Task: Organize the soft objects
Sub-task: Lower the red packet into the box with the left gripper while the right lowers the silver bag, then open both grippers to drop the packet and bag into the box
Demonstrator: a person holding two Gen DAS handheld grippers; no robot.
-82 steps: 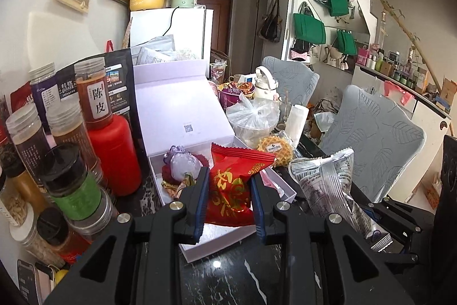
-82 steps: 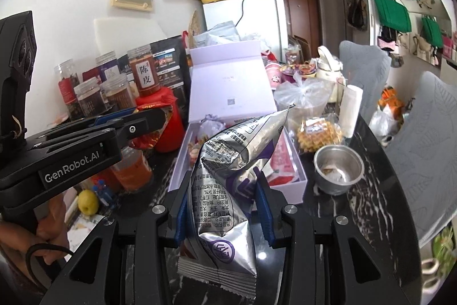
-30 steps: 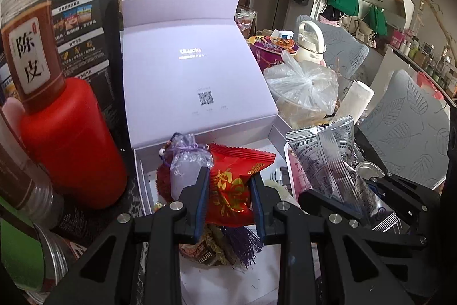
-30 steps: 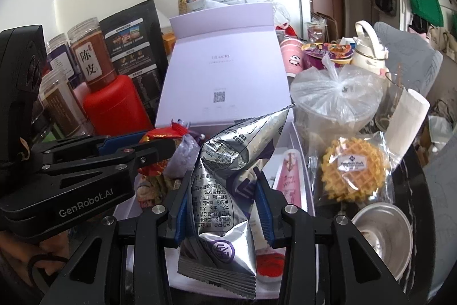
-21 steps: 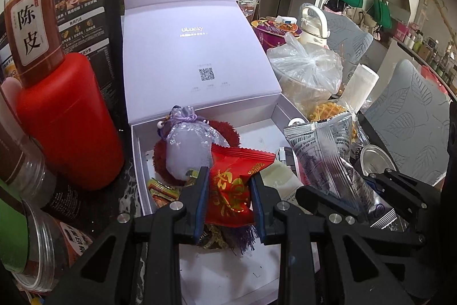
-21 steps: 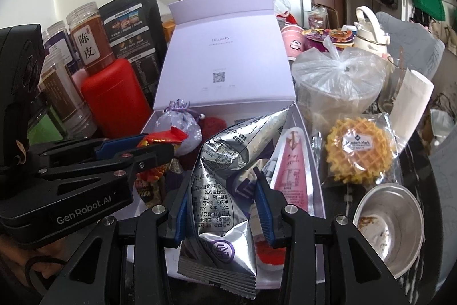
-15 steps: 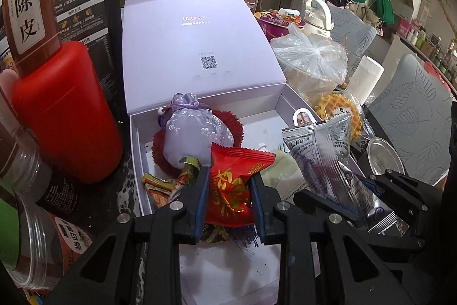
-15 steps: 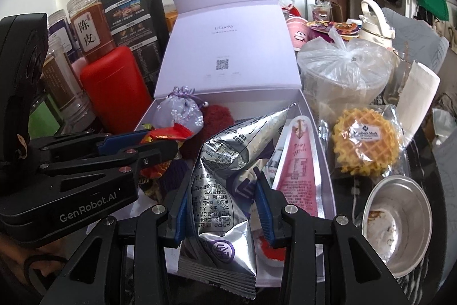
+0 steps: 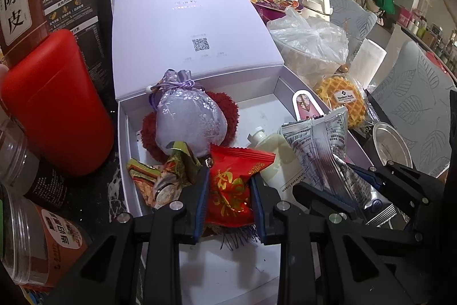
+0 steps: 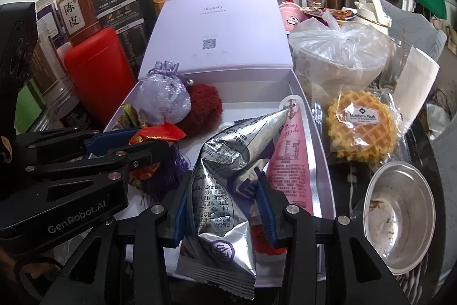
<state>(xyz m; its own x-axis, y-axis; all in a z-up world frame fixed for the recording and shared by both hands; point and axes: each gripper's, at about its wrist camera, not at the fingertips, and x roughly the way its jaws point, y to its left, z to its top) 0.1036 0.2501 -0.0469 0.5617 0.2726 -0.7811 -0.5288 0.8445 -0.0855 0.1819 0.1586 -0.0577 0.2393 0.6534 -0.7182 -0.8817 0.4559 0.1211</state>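
Cluttered dark surface (image 10: 351, 170) around you carries an open lilac box (image 9: 197, 27) with a pouch (image 9: 188, 116) and pink sachet (image 10: 291, 159) inside. Your left claw (image 9: 228, 187) is clenched on a red packet (image 9: 231, 190) low over the box; your right claw (image 10: 221, 207) grips a silver packet (image 10: 222, 190) just beside it, above the sachet

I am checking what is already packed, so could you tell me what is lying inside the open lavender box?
Inside the lavender box: a lilac drawstring pouch on a dark red fuzzy item, a pink sachet and a cream tube. The held packets hide the rest.
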